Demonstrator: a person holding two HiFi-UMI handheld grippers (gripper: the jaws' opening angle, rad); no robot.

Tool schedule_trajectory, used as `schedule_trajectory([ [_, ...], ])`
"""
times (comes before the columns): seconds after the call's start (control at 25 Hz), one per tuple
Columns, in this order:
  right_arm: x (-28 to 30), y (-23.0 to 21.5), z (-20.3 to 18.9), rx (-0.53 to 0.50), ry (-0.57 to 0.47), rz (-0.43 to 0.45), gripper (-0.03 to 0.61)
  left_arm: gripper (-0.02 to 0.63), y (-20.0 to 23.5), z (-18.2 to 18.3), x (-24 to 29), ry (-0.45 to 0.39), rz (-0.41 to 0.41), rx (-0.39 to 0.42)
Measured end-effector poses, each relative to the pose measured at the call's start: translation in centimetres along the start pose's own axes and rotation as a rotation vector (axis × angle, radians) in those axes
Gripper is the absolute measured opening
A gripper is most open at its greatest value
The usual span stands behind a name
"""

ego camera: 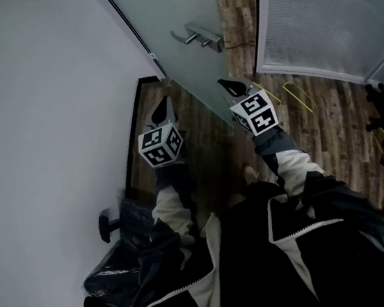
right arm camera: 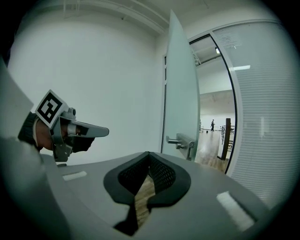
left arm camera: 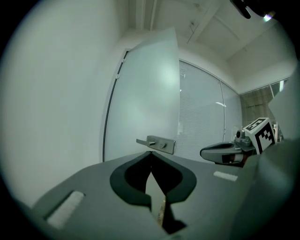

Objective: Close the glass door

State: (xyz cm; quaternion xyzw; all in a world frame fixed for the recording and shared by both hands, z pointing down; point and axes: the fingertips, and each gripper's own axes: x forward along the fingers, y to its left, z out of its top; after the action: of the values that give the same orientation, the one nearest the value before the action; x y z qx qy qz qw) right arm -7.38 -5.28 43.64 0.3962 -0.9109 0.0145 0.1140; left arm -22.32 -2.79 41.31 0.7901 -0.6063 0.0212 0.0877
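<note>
The frosted glass door stands open, swung toward the white wall, with a metal lever handle on its near face. Neither gripper touches the door. My left gripper is shut and empty, its tips short of the door's lower edge. My right gripper is also shut and empty, just right of the door's free edge. In the left gripper view the handle sits straight beyond the closed tips. In the right gripper view the door is seen edge-on and its handle lies ahead to the right of the tips.
A white wall runs along the left. A glass partition with blinds stands at the right of the doorway. Black plastic bags lie at the lower left on the wooden floor. A yellow wire object lies by the partition.
</note>
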Motion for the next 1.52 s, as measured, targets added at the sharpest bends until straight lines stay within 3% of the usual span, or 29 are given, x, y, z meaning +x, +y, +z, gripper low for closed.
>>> schedule_trajectory([
  [0.2, 3.8, -6.1, 1.3, -0.008, 0.004, 0.005, 0.005, 0.003, 0.6, 2.3, 6.8, -0.02, 0.017, -0.012],
  [0.52, 6.8, -13.3, 1.1, 0.007, 0.01, -0.054, 0.005, 0.003, 1.6, 2.1, 13.1, -0.012, 0.004, -0.026],
  [0.84, 8.5, -16.2, 0.8, 0.006, 0.049, -0.177, 0.005, 0.003, 3.4, 1.4, 19.6, 0.023, -0.13, -0.022],
  [1.04, 8.4, -15.7, 1.6, -0.01, 0.055, -0.298, 0.005, 0.003, 4.7, 0.3, 23.4, 0.062, -0.283, 0.029],
  [1.28, 8.8, -13.7, 3.2, -0.009, 0.018, -0.377, 0.005, 0.003, 5.5, -0.3, 25.2, 0.085, -0.405, 0.065],
  [1.4, 9.6, -11.7, 4.3, -0.093, 0.039, -0.367, 0.005, 0.003, 5.0, -0.6, 25.1, 0.094, -0.451, 0.069],
  [1.52, 12.8, -8.7, 4.9, -0.249, 0.13, -0.285, 0.005, 0.003, 4.9, -0.3, 24.6, 0.096, -0.479, 0.076],
])
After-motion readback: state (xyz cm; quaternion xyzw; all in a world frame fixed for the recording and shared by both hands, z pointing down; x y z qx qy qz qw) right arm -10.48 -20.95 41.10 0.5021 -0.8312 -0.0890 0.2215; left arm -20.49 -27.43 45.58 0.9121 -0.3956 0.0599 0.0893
